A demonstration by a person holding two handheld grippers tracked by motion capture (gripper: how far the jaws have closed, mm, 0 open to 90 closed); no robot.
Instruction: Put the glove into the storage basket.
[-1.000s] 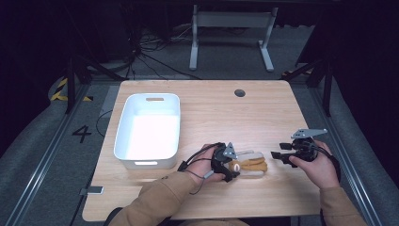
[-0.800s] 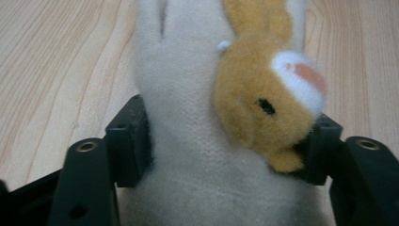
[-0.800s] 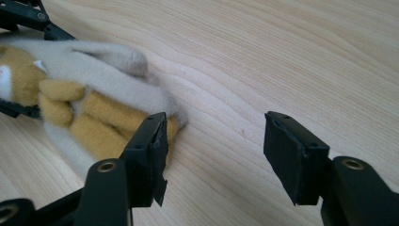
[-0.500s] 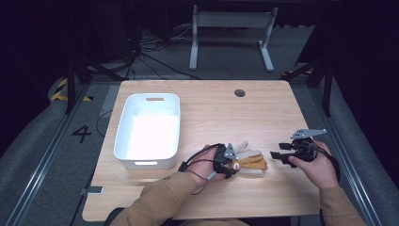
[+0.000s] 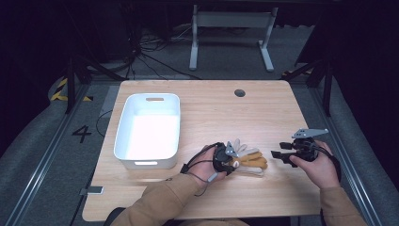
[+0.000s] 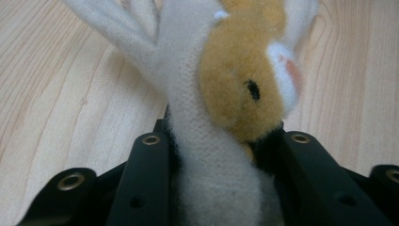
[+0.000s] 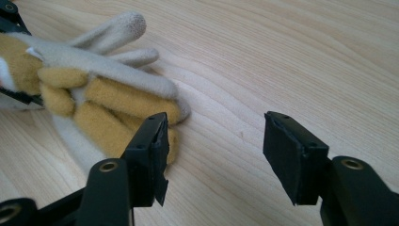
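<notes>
High view shows one plush toy pinched by the left tongs, right tongs wide, one white bin.

The left tongs cover the plush toy's near end in the high view. In the left gripper view its top is cut off by the picture's edge

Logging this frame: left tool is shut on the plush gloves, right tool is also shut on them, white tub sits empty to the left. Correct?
Not quite. The right tool is open, its jaws apart beside the plush gloves without clamping them, as the right gripper view shows. The left tool is shut on the gloves, and the white tub sits empty to the left.
</notes>
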